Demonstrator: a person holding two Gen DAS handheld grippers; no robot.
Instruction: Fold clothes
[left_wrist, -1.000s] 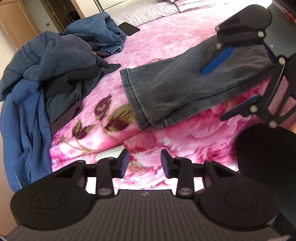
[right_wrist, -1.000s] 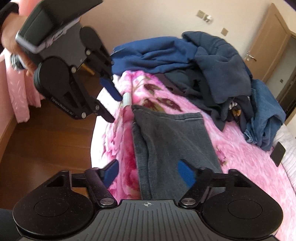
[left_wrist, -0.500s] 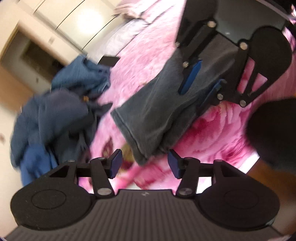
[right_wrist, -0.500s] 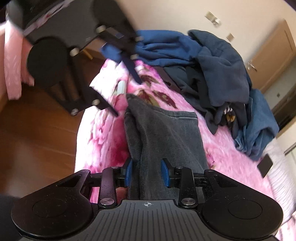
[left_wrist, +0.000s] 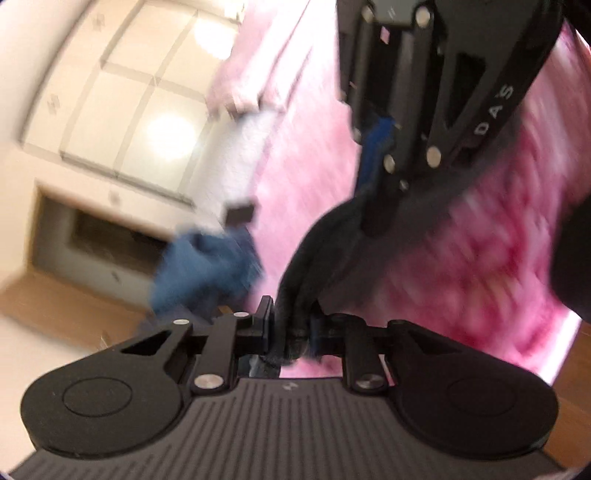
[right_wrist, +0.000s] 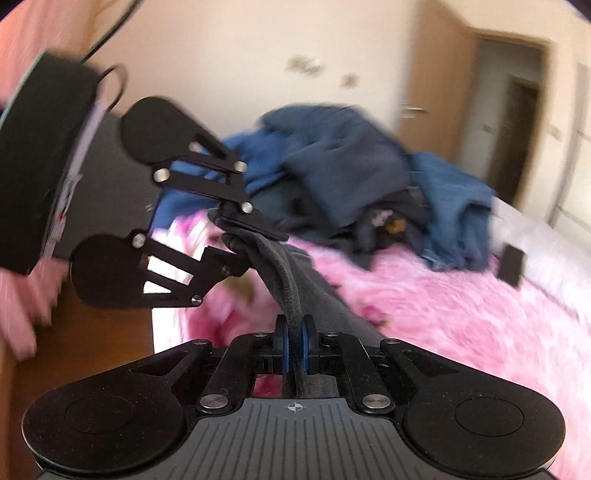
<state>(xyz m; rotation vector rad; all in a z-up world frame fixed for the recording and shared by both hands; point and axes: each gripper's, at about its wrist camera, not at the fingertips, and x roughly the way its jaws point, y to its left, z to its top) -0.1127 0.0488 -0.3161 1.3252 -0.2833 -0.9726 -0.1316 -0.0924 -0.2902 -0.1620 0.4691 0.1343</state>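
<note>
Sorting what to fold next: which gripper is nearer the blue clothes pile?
Left. The left gripper grips the grey trousers at the end toward the blue clothes pile; the right gripper grips farther back.

We can read only one piece of lettering: the white capitals "DAS" printed along the black plastic linkage arm of the right gripper (left_wrist: 380, 192), seen in the left wrist view; the word may continue beyond what shows. Everything else that might carry print is too blurred for us to read.
</note>
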